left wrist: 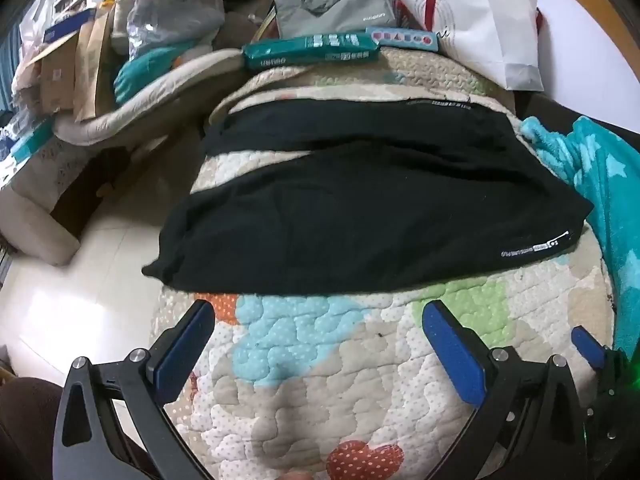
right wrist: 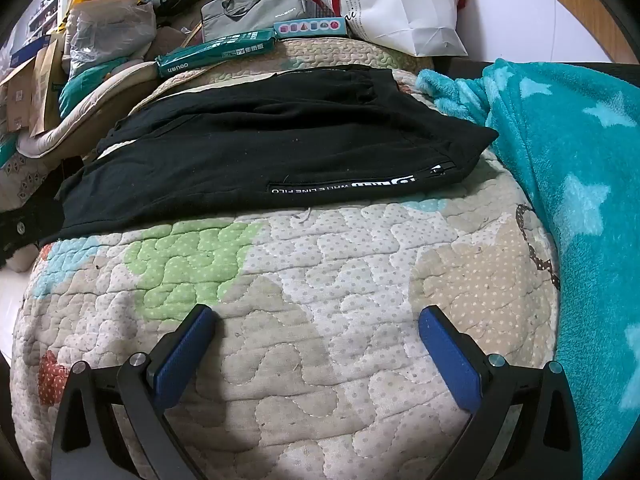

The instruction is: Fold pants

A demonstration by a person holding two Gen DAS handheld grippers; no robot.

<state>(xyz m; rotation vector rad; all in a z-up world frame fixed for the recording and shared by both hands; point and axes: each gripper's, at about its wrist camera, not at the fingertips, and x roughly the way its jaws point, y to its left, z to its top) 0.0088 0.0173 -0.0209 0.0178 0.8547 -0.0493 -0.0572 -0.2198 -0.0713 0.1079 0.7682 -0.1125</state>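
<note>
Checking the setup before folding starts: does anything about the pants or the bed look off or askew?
Mostly fine. The black pants lie flat on the quilt, but their legs splay apart at the left, and the near leg's end overhangs the bed edge. Both claws, left and right, are open and short of the fabric.

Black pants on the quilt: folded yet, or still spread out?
Spread, not folded. The black pants lie flat on the quilt, two legs apart with quilt showing between them. Left gripper and right gripper open, touching nothing.
</note>
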